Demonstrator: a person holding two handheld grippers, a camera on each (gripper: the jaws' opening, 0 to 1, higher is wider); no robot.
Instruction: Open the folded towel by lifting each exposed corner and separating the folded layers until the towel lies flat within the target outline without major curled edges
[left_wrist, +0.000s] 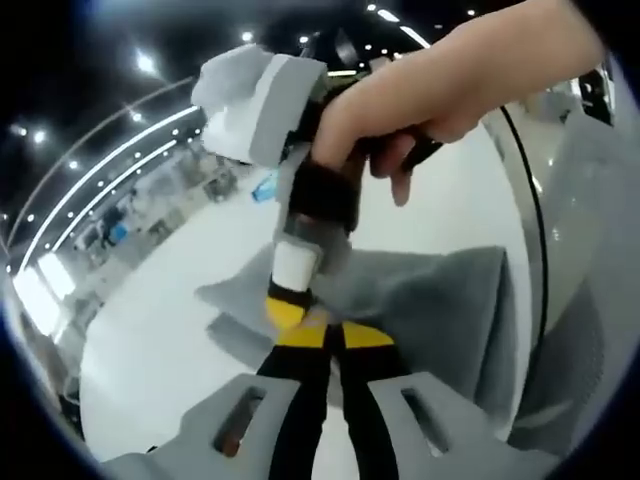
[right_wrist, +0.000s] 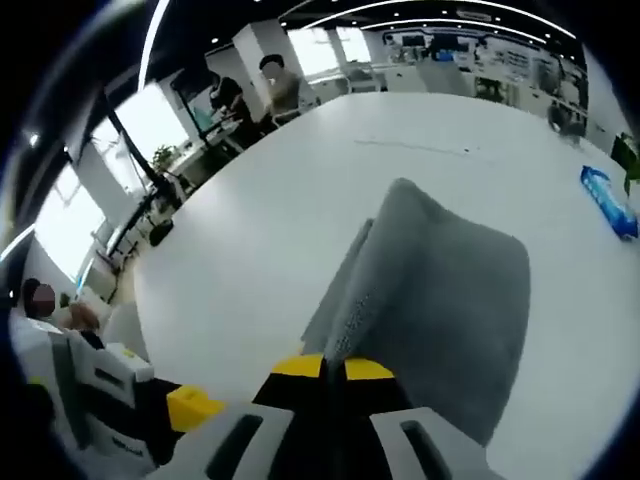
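The grey towel (right_wrist: 440, 290) lies on the white table (right_wrist: 300, 180), with its near edge raised into a ridge. My right gripper (right_wrist: 335, 368) is shut on that raised edge. In the left gripper view the right gripper (left_wrist: 285, 312), held by a hand (left_wrist: 450, 80), reaches down onto the towel (left_wrist: 440, 300), whose folded layers stick out to the left. My left gripper (left_wrist: 335, 337) sits right beside it with jaws together at the towel's edge; no cloth shows between them. In the right gripper view the left gripper (right_wrist: 190, 405) is at the lower left, off the cloth.
A blue packet (right_wrist: 608, 200) lies on the table at the right. People and desks stand beyond the far edge of the table. A black cable (left_wrist: 530, 190) runs across the table past the towel. A thin line (right_wrist: 410, 147) is marked on the tabletop.
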